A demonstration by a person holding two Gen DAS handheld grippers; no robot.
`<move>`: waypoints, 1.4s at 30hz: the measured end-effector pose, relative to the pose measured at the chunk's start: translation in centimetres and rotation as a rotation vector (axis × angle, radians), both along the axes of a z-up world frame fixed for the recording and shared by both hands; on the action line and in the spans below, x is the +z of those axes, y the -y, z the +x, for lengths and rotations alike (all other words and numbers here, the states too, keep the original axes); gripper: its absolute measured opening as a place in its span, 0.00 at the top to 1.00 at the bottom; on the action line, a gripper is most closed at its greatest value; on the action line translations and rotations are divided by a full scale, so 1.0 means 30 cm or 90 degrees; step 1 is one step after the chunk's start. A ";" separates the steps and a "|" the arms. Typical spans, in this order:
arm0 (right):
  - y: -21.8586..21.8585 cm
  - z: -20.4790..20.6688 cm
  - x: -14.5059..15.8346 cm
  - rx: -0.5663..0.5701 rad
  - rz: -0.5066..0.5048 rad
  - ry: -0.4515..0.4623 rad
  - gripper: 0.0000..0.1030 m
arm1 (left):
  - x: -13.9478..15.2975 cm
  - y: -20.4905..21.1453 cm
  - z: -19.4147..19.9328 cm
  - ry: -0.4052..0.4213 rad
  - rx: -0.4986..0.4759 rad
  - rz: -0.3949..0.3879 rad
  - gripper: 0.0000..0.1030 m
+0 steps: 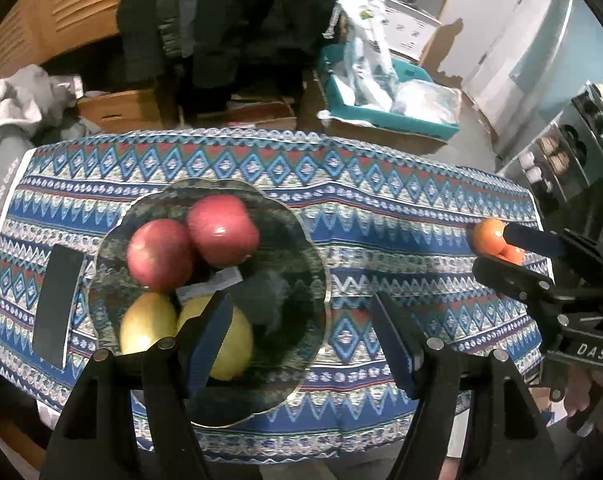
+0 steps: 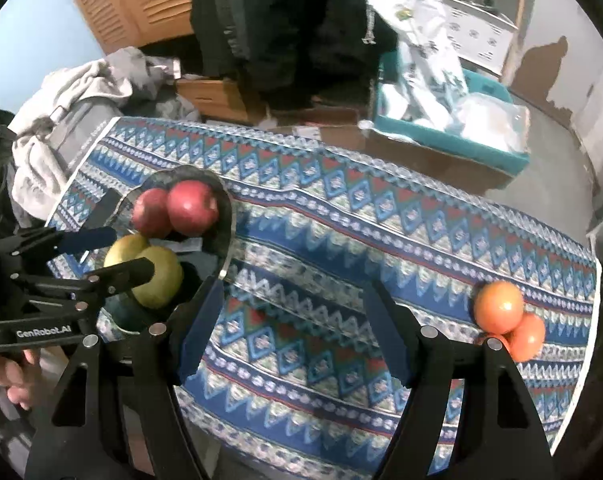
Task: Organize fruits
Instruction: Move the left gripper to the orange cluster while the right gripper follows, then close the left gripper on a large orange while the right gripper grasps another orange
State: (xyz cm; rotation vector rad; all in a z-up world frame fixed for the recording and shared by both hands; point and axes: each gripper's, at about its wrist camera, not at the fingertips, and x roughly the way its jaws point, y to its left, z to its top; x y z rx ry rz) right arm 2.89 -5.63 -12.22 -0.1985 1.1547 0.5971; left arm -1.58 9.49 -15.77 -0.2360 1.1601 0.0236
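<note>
A clear glass plate (image 1: 279, 236) on the patterned tablecloth holds two red apples (image 1: 159, 254) (image 1: 223, 230) and two yellow-green fruits (image 1: 147, 324) (image 1: 231, 340). My left gripper (image 1: 299, 322) hovers open over the plate's near right part, nothing between its fingers. Orange fruits (image 2: 497, 306) (image 2: 527, 336) lie together near the cloth's right edge. My right gripper (image 2: 297, 308) is open above bare cloth, the oranges just right of its right finger. In the right wrist view the plate (image 2: 226, 216) sits at left with the left gripper (image 2: 135, 251) over it. The left wrist view shows the right gripper (image 1: 491, 250) beside the oranges (image 1: 487, 234).
A flat black slab (image 1: 57, 300) lies left of the plate, and a white slip (image 1: 215, 284) lies in it. Behind the table stand a teal bin (image 1: 389, 114) with plastic bags, cardboard boxes (image 1: 121, 110) and grey clothing (image 1: 17, 100). A hand (image 2: 9, 376) holds the left gripper.
</note>
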 end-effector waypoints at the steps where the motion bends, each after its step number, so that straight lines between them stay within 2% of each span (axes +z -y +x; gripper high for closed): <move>1: 0.019 0.001 0.002 -0.003 -0.001 0.002 0.28 | 0.001 0.014 0.003 -0.001 -0.005 0.000 0.29; 14: 0.281 0.019 -0.016 -0.063 -0.002 -0.008 0.28 | 0.031 0.244 0.030 -0.001 -0.094 0.013 0.29; 27: 0.527 0.026 -0.059 -0.100 -0.016 -0.012 0.28 | 0.017 0.427 0.053 -0.008 -0.148 0.013 0.29; 31: 0.597 0.037 -0.091 -0.116 -0.020 -0.025 0.28 | -0.004 0.490 0.068 -0.014 -0.170 0.008 0.29; 36: 0.680 0.064 -0.170 -0.141 -0.040 -0.047 0.28 | -0.049 0.551 0.098 -0.021 -0.194 0.037 0.29; 42: 0.760 0.086 -0.243 -0.172 -0.029 -0.065 0.28 | -0.092 0.602 0.116 -0.042 -0.221 0.055 0.29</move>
